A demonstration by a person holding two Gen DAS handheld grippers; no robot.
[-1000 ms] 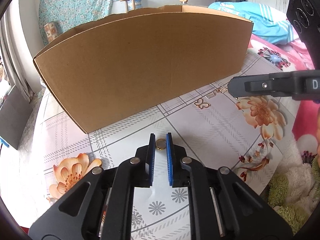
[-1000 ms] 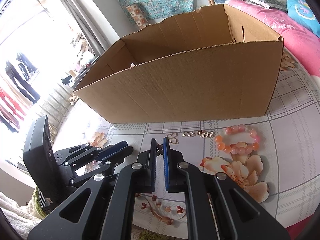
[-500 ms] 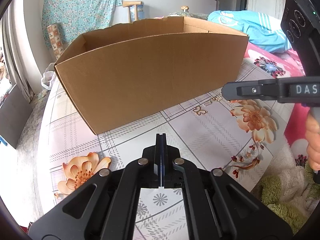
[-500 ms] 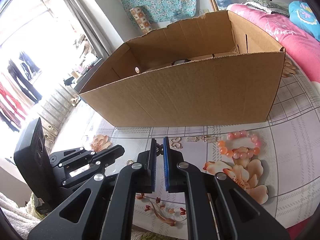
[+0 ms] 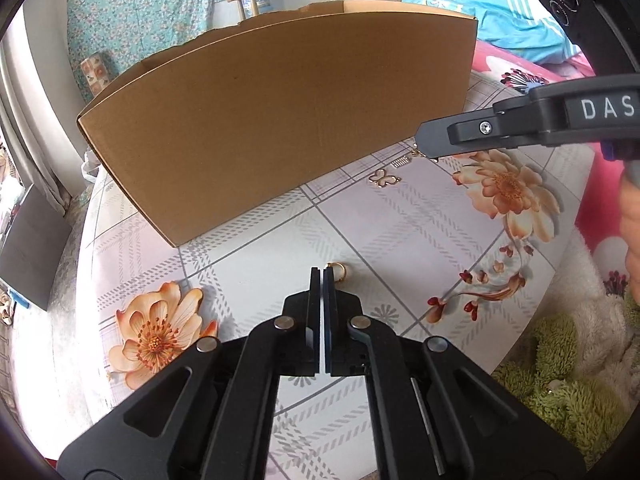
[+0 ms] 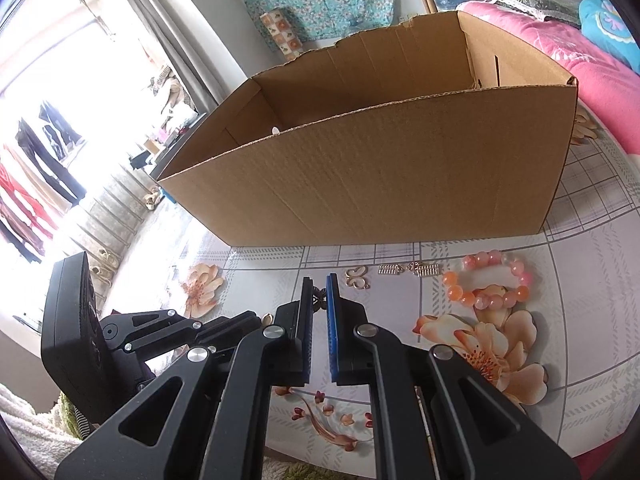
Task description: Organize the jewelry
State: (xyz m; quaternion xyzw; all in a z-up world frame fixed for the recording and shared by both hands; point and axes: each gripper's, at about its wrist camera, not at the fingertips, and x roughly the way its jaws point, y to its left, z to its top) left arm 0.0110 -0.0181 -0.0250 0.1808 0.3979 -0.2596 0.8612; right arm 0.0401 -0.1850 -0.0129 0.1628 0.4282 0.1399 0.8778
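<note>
L gripper (image 5: 322, 276) jaws closed, gold ring (image 5: 338, 271) pinched at tip edge — marginal hold. R gripper (image 6: 320, 286) clamped on small dark piece, probably jewelry. Cardboard box (image 6: 380, 176) just ahead, likely drop target.

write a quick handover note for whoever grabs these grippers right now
Left gripper: shut; the gold ring lies on the table just beside its fingertip, apparently not gripped.
Right gripper: shut on a small dark piece, too small to identify.
Loose in front of the cardboard box: butterfly charm, two small gold pieces, bead bracelet.
Done: unclear, the box's inside is mostly hidden.
Left: probably regrasp the ring, then box everything above.
</note>
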